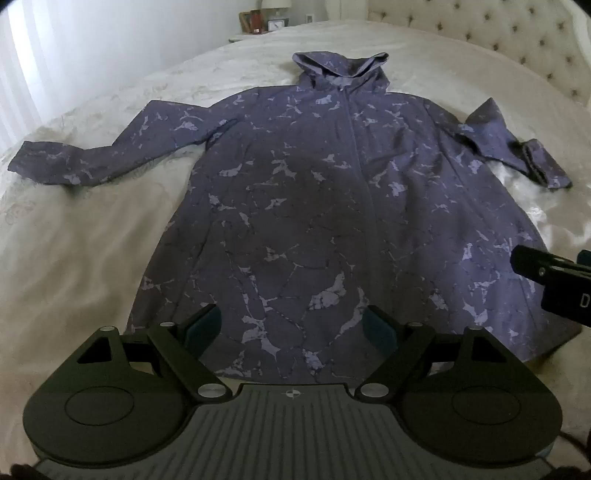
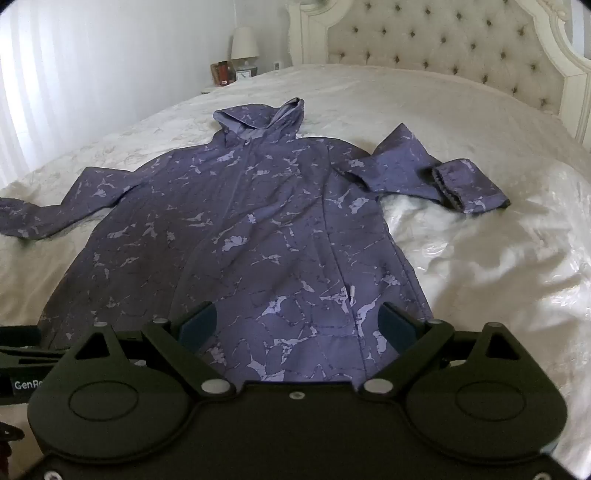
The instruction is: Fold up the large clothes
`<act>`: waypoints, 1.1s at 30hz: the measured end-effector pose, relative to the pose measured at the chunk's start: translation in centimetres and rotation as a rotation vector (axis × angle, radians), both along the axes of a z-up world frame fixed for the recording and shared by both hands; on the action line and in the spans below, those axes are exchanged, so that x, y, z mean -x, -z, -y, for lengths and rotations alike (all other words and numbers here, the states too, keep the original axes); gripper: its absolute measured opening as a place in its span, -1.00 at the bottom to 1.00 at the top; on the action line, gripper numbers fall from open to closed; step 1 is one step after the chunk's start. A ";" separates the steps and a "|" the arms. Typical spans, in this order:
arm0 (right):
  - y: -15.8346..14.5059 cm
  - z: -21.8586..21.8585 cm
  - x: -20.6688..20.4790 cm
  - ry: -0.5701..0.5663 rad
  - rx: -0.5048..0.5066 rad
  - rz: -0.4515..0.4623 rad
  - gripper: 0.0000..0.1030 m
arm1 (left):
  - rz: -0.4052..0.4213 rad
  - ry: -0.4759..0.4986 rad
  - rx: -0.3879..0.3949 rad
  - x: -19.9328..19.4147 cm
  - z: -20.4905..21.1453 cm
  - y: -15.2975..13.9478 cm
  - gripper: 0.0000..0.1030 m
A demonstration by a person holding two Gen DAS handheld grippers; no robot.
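A cream-covered bed (image 2: 461, 110) with tufted headboard (image 2: 436, 40), a nightstand lamp (image 2: 243, 44) beside bright curtains (image 2: 74, 74)

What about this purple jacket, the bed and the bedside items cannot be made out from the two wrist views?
- Jacket hem: both views, hidden behind the gripper bodies.
- Left sleeve cuff: right wrist view, cut off by the left edge.
- Right sleeve: folded over itself, underside hidden.
- Nightstand items: too small to identify.
- Right gripper: left wrist view, fingers cut off.

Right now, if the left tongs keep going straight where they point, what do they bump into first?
Most likely the purple jacket, down near its bottom edge. The left tongs are open and tilted down over it, with nothing between them. How far above the cloth they are is hard to judge.
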State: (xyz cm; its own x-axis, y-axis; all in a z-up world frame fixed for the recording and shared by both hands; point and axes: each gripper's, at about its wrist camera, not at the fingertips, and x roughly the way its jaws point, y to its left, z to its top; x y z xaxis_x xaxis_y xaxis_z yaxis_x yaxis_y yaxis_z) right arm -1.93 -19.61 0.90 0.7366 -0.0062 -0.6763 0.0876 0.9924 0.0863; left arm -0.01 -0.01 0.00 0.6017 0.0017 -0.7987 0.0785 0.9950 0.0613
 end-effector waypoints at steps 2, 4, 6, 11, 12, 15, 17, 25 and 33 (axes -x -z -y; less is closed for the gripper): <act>0.0 0.0 0.0 0.000 0.001 0.000 0.84 | 0.000 0.000 0.001 0.0 0.0 0.0 0.62; 0.0 -0.1 0.0 0.000 0.001 -0.002 0.84 | -0.001 0.001 0.002 0.0 0.0 0.0 0.62; 0.0 -0.1 0.0 0.000 0.000 -0.003 0.84 | -0.003 0.000 -0.002 0.0 0.0 0.0 0.62; 0.4 -0.4 0.0 -0.001 -0.001 -0.009 0.84 | -0.003 -0.003 -0.003 0.0 -0.1 0.0 0.62; 0.4 -0.4 0.1 -0.002 -0.001 -0.010 0.84 | -0.004 -0.004 -0.003 -0.1 -0.2 0.0 0.62; 0.5 -0.4 0.0 -0.001 -0.003 -0.013 0.84 | -0.006 -0.005 -0.001 0.0 -0.1 0.1 0.62; 0.6 -0.4 0.0 -0.002 -0.003 -0.013 0.84 | -0.007 -0.005 0.000 0.0 -0.2 0.1 0.62; 0.6 -0.5 0.0 0.000 -0.003 -0.017 0.84 | -0.011 -0.005 -0.001 0.2 -0.3 0.5 0.62; 0.8 -0.7 0.2 -0.002 -0.002 -0.020 0.84 | -0.019 -0.007 -0.002 0.1 -0.2 0.7 0.62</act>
State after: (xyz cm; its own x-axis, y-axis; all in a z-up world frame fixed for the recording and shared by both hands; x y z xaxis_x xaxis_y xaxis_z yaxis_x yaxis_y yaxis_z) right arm -2.09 -18.94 0.15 0.7227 -0.0035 -0.6912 0.0876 0.9924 0.0865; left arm -0.12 0.20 -0.72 0.5868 0.0077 -0.8097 0.0727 0.9954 0.0622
